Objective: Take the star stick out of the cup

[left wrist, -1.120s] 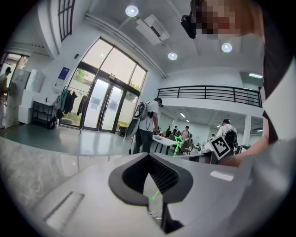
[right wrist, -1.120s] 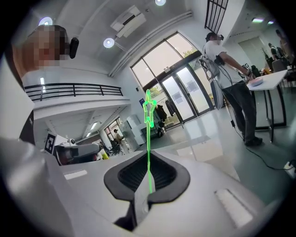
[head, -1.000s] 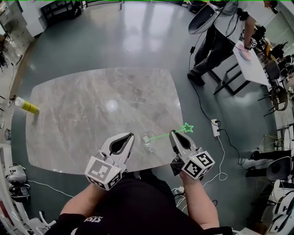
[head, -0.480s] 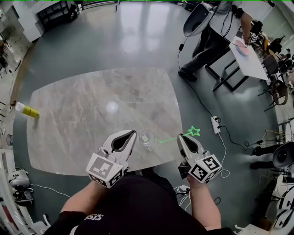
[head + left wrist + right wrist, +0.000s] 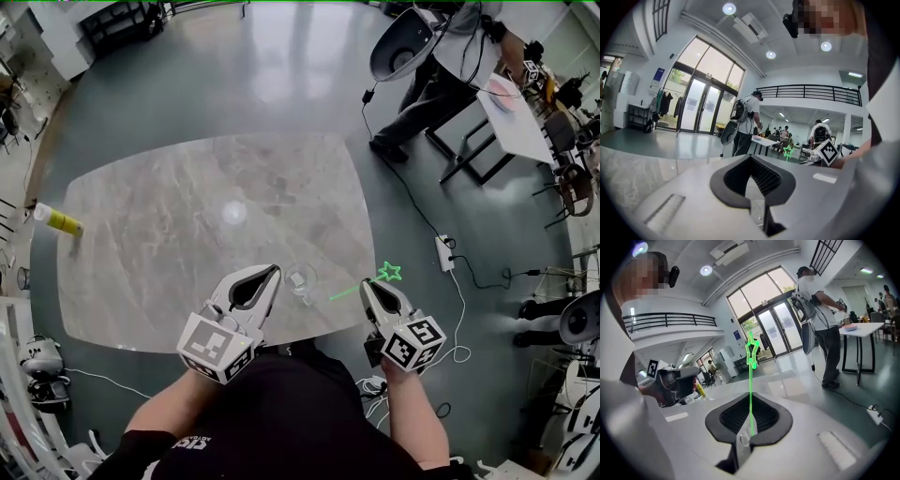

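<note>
Fingers (image 5: 779, 425) of the right gripper (image 5: 367, 285) are clamped shut on a thin bright-green stick topped with a star outline (image 5: 750, 394). The star stands beyond the fingertips, and the bare end trails out to their left, outside the cup. Fingers (image 5: 766, 177) of the left gripper (image 5: 274, 272) are drawn together. A small clear cup (image 5: 300, 279) sits just beside their tips, between the two grippers; whether they nip its rim cannot be made out. Both pairs of fingers hover over the near edge of a grey marble-look table (image 5: 187, 234). Far to the left of the left fingers, a yellow bottle (image 5: 56, 218) sits at the table's edge. Well beyond the right fingers, a person (image 5: 450, 66) stands at a white table (image 5: 511, 117).
</note>
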The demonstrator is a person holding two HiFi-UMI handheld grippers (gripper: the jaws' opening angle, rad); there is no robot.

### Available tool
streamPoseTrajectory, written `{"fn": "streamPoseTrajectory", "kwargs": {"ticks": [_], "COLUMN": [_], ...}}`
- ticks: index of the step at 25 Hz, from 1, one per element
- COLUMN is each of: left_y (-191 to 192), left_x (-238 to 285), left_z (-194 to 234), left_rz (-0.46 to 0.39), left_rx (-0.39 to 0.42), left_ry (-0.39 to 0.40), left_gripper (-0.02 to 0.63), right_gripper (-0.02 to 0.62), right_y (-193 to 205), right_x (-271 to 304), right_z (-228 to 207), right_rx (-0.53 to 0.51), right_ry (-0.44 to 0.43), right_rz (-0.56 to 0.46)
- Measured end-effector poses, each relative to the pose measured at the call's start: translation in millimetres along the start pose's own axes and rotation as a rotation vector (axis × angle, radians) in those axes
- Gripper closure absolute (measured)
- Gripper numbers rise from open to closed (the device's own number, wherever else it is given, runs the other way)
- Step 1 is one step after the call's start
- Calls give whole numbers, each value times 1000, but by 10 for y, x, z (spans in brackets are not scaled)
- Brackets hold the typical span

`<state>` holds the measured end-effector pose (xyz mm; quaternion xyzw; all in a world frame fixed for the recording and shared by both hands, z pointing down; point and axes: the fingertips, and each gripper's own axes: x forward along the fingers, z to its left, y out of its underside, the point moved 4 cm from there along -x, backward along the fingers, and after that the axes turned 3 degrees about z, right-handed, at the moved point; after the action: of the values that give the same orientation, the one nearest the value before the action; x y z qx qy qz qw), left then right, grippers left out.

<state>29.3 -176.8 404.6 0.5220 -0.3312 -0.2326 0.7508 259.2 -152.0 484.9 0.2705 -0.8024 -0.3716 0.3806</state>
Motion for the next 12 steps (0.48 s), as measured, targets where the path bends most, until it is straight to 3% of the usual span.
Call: {"fn": "streamPoseTrajectory", "kwargs": {"ticks": [12], "left_y": [135], "left_x": [13], "left_z": [63], "left_rz": [43], "left_rx": [-16], "left_ry": [-47], "left_gripper": [609], "right_gripper": [566], "right_y": [497], "right_x": [414], "right_z": [-323], "right_rx": [54], "right_ry": [15], "right_rz": [144]}}
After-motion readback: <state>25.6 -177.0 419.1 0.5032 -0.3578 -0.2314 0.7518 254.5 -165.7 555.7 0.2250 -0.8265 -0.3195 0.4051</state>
